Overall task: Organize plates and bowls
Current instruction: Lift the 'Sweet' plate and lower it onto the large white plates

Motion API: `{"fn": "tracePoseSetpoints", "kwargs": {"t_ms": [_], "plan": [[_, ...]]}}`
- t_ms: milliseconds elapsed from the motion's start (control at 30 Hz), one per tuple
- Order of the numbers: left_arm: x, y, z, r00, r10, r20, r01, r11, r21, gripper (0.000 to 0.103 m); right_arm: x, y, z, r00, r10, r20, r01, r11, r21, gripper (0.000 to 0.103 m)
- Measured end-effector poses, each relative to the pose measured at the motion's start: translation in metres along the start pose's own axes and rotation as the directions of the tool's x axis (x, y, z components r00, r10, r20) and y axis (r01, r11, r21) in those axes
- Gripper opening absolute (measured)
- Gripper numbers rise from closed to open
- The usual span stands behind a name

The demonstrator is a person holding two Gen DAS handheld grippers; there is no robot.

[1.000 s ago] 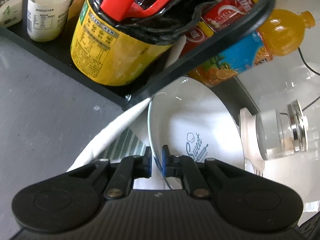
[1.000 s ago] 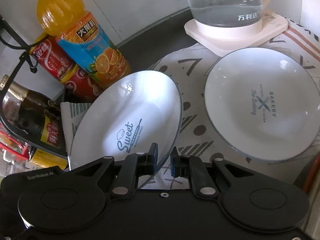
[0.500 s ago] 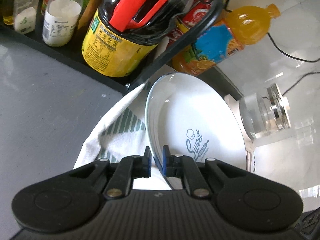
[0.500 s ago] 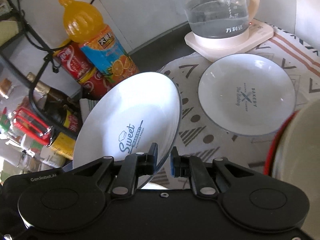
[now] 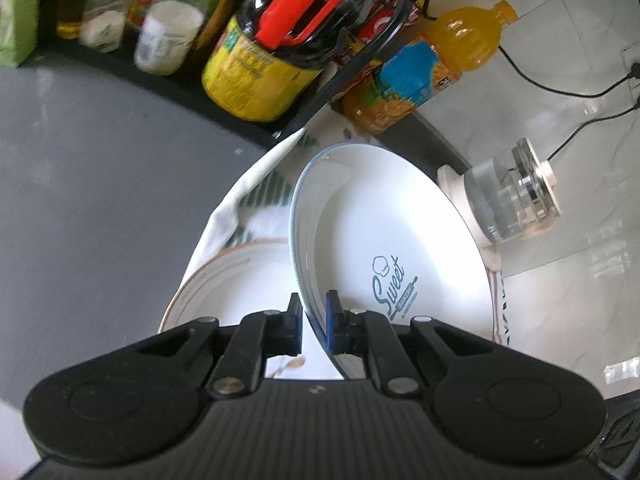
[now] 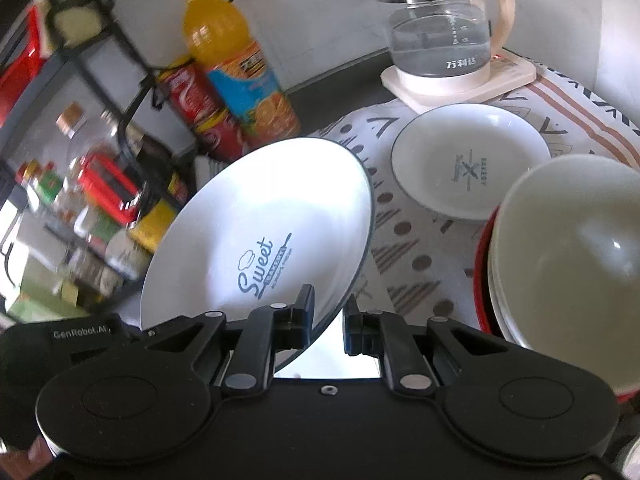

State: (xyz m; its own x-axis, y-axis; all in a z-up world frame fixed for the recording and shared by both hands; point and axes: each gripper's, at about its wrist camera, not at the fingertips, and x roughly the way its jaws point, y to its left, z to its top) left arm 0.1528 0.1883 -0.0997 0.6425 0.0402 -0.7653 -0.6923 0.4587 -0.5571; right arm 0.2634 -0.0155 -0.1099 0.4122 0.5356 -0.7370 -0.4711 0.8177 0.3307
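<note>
Risk: "Sweet" plate (image 6: 264,236), held tilted in air above gold-rimmed plate (image 5: 224,280), could pivot or slip w/ only thin rim bites; chip on landing. Left gripper (image 5: 313,320) clamped on rim at 6 o'clock, pointing fwd/down. Right gripper (image 6: 329,320) straddling rim at 6, clamp or gap: cannot tell.

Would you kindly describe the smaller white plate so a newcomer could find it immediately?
Find the glass kettle on its cream base at the back of the patterned cloth. The smaller plate lies flat just in front of it. Unlike the tilted "Sweet" plate, it reads "Bakery".
</note>
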Motion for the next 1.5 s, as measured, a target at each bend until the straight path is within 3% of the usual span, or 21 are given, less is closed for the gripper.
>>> {"fn": "tracePoseSetpoints", "kwargs": {"t_ms": [667, 1033, 1400, 1500], "plan": [[-0.018, 0.025, -0.070, 0.995, 0.071, -0.065, -0.073, 0.997, -0.028, 0.010, -0.021, -0.018, -0.048, 0.996, 0.018, -0.083, -0.023, 0.998, -0.067, 0.013], [-0.004, 0.032, -0.072, 0.990, 0.091, -0.107, -0.095, 0.995, -0.039, 0.011, -0.010, -0.022, -0.053, 0.991, -0.001, -0.132, -0.005, 0.999, -0.046, 0.013], [0.002, 0.033, -0.057, 0.977, 0.113, -0.179, -0.112, 0.994, 0.013, 0.012, 0.007, -0.025, -0.052, 0.983, -0.012, -0.184, 0.014, 1.000, 0.008, 0.010], [-0.002, 0.035, -0.050, 0.973, 0.150, -0.177, -0.146, 0.989, 0.036, 0.012, 0.009, -0.025, -0.052, 0.983, -0.018, -0.184, 0.019, 1.000, 0.003, 0.009]]}}
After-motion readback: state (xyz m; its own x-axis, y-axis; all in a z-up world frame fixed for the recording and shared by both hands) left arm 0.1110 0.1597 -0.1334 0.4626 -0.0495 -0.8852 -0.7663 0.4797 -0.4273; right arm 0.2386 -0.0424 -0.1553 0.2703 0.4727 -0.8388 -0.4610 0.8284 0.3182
